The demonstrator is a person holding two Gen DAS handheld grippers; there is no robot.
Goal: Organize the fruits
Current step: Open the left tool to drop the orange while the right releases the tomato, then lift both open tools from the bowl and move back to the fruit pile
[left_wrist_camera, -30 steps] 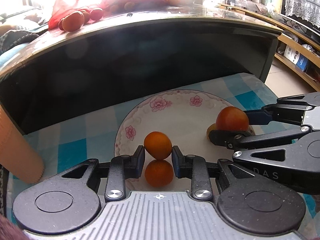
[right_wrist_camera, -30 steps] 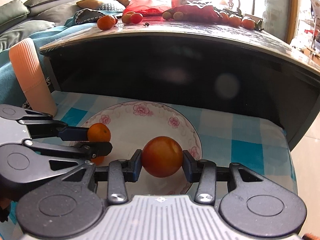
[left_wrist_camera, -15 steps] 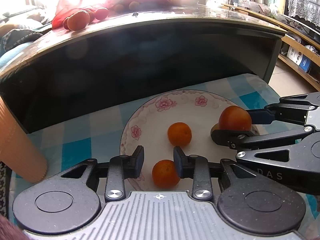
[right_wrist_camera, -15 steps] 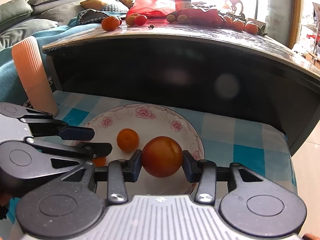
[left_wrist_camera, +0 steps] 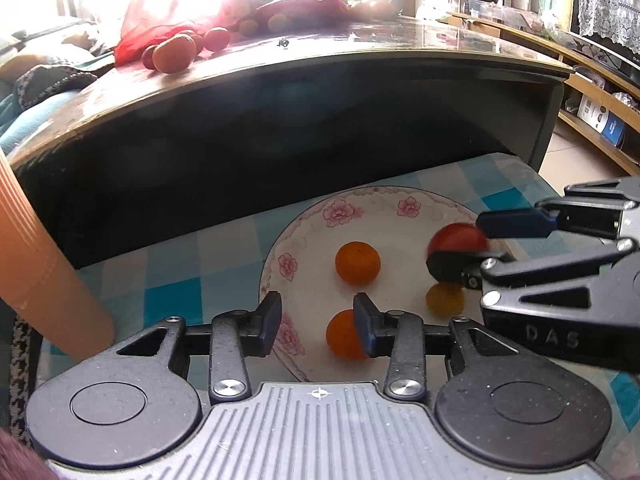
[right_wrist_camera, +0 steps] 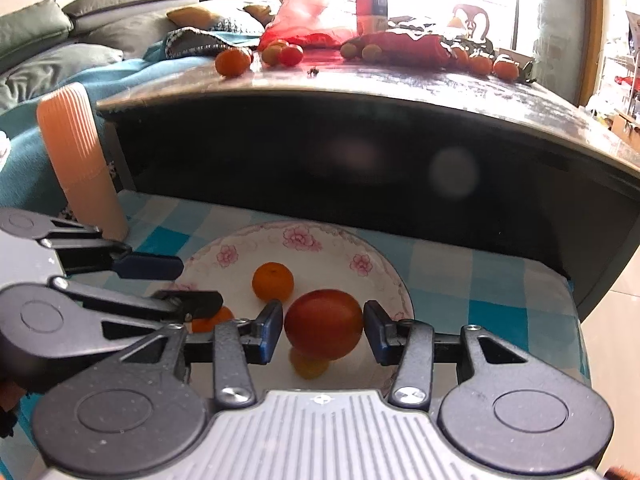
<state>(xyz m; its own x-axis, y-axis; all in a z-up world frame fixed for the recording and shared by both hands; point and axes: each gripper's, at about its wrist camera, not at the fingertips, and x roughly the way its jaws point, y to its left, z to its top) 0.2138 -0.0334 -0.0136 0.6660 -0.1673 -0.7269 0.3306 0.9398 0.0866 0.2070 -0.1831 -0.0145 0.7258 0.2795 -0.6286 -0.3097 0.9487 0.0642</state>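
A white plate with pink flowers [left_wrist_camera: 304,232] [right_wrist_camera: 384,276] sits on a blue checked cloth. Two small oranges [left_wrist_camera: 357,262] [left_wrist_camera: 343,334] and a small yellow fruit [left_wrist_camera: 445,299] lie on it. My left gripper [left_wrist_camera: 316,318] is open and empty above the plate's near rim; it shows in the right wrist view [right_wrist_camera: 188,284] too. My right gripper [right_wrist_camera: 324,330] has opened, and a red tomato [right_wrist_camera: 324,323] sits between its fingers with gaps on both sides, above the yellow fruit [right_wrist_camera: 309,366]. In the left wrist view the tomato [left_wrist_camera: 458,238] looks blurred at the right gripper [left_wrist_camera: 468,244].
A dark coffee table [left_wrist_camera: 320,120] rises just behind the plate, with more fruit [right_wrist_camera: 233,62] and a red bag [right_wrist_camera: 316,20] on top. An orange ribbed cylinder [left_wrist_camera: 36,256] stands left of the plate. A sofa [right_wrist_camera: 100,20] lies at the far left.
My left gripper let go of its orange onto the plate, opened and pulled back. My right gripper has just opened around the tomato, which it held shut before.
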